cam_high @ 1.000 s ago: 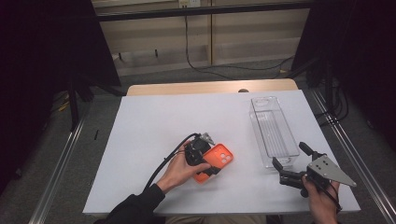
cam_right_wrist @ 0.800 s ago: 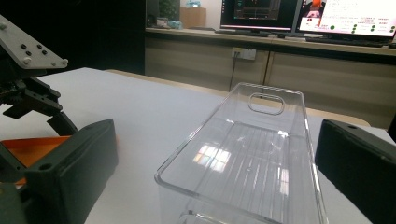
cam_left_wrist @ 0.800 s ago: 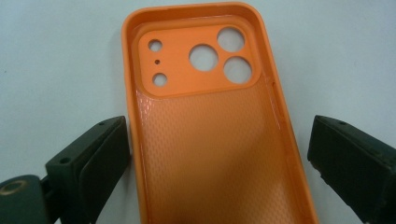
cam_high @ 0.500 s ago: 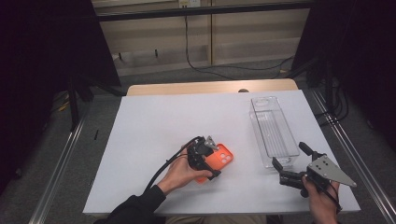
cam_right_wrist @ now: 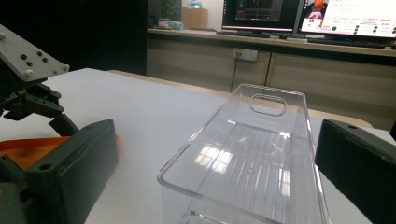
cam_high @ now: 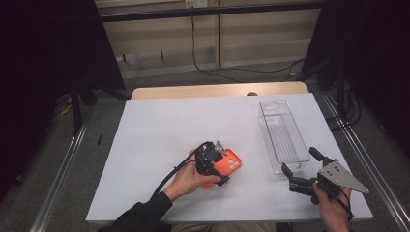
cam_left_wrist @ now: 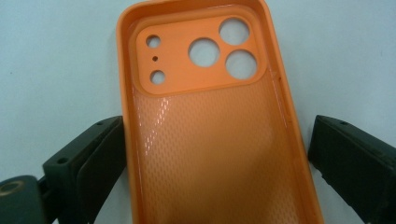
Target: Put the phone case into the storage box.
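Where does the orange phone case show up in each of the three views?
High view: the orange phone case lies low and centre on the white table, under the left gripper.
Left gripper view: the case lies inside-up between the open jaws, camera holes at the top.
Right gripper view: an orange sliver at the left edge, behind the left jaw.
Shared landmark: the white table surface; the clear tray links the high and right gripper views.

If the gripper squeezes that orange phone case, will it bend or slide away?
The phone case is an empty thin shell, so it probably flexes and is light. It lies flat, so it shouldn't roll. Its glossy inside hints at slipperiness. The left gripper has a jaw on each long side, still open.
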The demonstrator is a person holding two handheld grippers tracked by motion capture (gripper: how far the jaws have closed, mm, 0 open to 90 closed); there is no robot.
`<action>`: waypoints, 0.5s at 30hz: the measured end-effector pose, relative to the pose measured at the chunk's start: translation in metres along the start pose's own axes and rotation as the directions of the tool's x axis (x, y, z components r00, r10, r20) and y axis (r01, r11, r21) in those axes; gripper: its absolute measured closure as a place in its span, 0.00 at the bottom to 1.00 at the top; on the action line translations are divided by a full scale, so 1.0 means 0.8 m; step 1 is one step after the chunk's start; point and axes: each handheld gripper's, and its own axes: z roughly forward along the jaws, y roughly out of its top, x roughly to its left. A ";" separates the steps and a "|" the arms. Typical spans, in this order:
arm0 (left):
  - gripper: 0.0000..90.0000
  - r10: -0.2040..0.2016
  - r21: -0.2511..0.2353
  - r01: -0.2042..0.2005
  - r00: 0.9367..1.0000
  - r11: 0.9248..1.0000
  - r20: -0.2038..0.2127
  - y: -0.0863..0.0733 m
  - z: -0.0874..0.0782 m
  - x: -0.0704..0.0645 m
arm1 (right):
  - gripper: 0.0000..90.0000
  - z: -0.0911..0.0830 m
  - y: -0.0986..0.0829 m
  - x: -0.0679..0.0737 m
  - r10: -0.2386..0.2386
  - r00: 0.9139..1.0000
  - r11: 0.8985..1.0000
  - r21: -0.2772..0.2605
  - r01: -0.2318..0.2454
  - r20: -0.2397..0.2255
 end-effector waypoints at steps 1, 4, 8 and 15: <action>0.06 0.001 0.003 -0.001 1.000 1.000 0.000 0.000 -0.001 0.000 | 0.00 0.000 0.000 0.000 -0.001 1.000 1.000 0.000 0.001 -0.001; 0.09 0.003 0.007 -0.003 1.000 1.000 0.001 0.001 -0.003 0.002 | 0.00 0.000 0.000 0.000 -0.002 1.000 1.000 0.001 0.002 -0.002; 0.15 0.004 0.009 -0.004 1.000 1.000 0.000 0.000 -0.005 0.003 | 0.00 0.000 -0.001 0.000 -0.001 1.000 1.000 0.001 0.001 -0.003; 0.15 -0.007 0.013 0.007 1.000 1.000 -0.006 0.001 -0.005 0.001 | 0.00 0.001 -0.001 0.000 -0.001 1.000 1.000 0.003 0.001 -0.004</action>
